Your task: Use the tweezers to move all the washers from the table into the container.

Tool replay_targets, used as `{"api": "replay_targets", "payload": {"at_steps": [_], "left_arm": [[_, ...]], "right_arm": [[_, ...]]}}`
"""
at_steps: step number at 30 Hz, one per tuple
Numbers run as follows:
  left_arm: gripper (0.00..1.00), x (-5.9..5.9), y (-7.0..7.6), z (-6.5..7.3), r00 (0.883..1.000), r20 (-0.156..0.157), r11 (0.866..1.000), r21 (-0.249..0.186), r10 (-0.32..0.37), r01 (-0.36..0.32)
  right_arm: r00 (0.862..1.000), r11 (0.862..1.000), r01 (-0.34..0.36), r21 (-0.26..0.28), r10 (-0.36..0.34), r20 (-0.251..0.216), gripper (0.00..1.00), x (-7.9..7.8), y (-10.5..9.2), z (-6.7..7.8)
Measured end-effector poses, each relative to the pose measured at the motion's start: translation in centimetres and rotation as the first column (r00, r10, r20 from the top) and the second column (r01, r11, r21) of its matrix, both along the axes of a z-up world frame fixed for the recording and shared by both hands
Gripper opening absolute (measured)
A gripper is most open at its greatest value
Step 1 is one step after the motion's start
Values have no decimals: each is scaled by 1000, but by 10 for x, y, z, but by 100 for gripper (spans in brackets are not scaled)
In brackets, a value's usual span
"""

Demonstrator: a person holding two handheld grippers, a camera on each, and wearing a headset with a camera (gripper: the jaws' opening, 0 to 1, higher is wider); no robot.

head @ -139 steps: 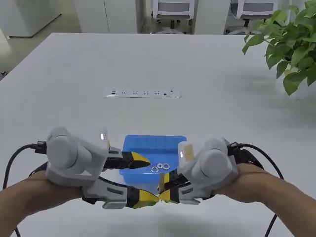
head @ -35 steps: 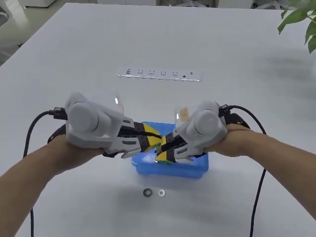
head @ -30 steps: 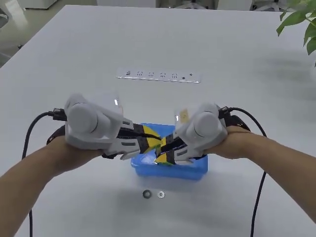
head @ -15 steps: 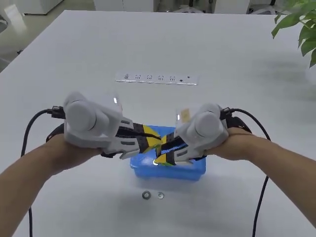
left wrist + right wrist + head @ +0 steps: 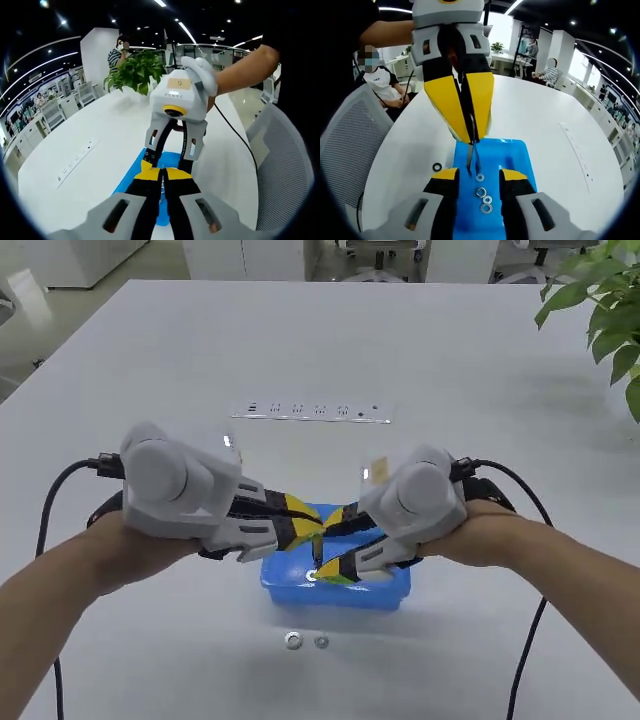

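I've got L gripper [image 5: 470, 137] clamped on tweezers [image 5: 472, 157], tips down in container [image 5: 520, 155] just ahead of R gripper [image 5: 479, 173], whose jaws stand apart. Four washers [image 5: 480, 191] sit inside between R's jaws. Two loose washers [image 5: 292, 640] lie on table [image 5: 450, 360], my side of both grippers.

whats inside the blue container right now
In the right gripper view, four washers lie on the floor of the blue container, with the tips of the tweezers close by them. The right gripper covers the floor's near corners with its jaws.
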State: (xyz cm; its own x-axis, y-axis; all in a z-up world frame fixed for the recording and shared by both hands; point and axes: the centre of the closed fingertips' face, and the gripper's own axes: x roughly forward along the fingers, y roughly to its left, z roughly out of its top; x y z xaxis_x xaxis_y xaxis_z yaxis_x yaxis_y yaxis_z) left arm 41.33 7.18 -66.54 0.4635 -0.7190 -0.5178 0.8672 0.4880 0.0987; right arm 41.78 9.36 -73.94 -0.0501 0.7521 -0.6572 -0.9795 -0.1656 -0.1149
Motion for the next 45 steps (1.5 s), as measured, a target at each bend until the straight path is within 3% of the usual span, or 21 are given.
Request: {"api": "replay_targets", "payload": {"at_steps": [15,33,45], "left_arm": [[5,-14,-7,16,1000,18,1000,5,-12,12],[5,-29,-11,22,999,27,1000,6,-22,22],[5,-45,-17,22,999,18,999,-4,-38,38]], "right_arm": [[996,996,92,1,-92,20,54,-2,-33,11],[979,979,206,9,-206,-6,73,-8,-70,14],[966,966,256,30,-256,-23,84,-16,-81,16]]}}
